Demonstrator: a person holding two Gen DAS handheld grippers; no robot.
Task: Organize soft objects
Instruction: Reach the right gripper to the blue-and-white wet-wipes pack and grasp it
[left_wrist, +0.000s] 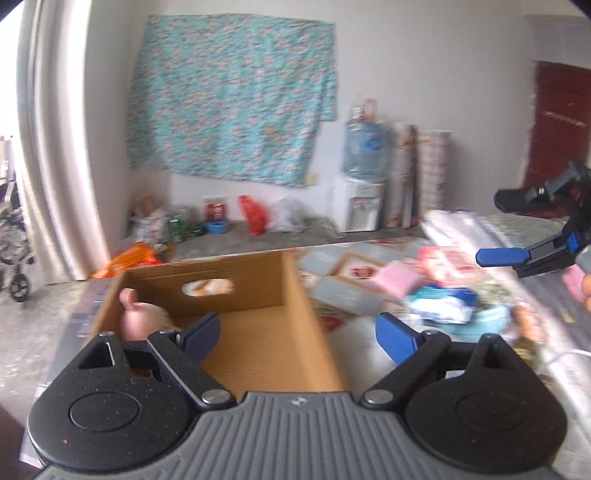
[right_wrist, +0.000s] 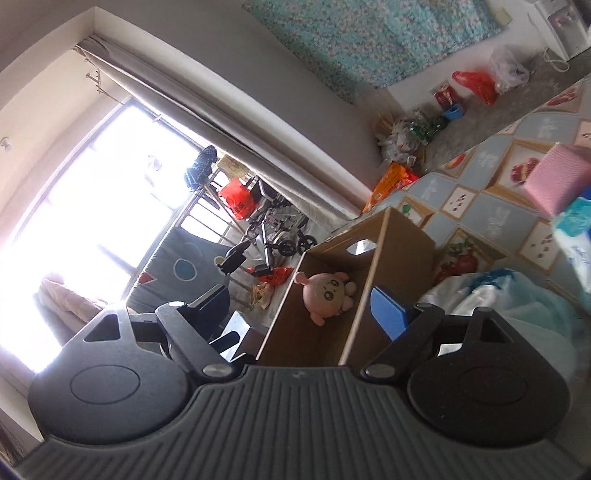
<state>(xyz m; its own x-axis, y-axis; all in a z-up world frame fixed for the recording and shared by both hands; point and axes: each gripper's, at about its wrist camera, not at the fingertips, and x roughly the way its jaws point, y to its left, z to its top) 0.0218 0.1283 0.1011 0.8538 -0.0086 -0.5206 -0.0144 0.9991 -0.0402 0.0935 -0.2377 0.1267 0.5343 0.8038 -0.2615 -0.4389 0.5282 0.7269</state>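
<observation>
hovering with both grippers, left (left_wrist: 297, 334) and right (right_wrist: 299, 314), jaws apart, empty. pink plush (right_wrist: 328, 295) sits in the cardboard box (left_wrist: 255, 339). risk: snagging box wall, tipping it off the table (right_wrist: 480, 206).

The table (right_wrist: 480, 206) is covered with a patterned cloth of grey-blue squares and cream tiles printed with red fruit. Near its edge stands an open cardboard box (right_wrist: 402, 236) with an oval hand-hole cut in its end wall; a pink plush toy (right_wrist: 327, 291) lies on the box floor against one side. Further along the table, beside the box, lie a pink soft pack (left_wrist: 393, 282), a blue-and-white packet (left_wrist: 443, 304) and a crumpled pale blue plastic bag (right_wrist: 517, 295). In the left wrist view, red-and-white packets (left_wrist: 443, 264) rest just behind the pink pack, too blurred to tell more.
</observation>
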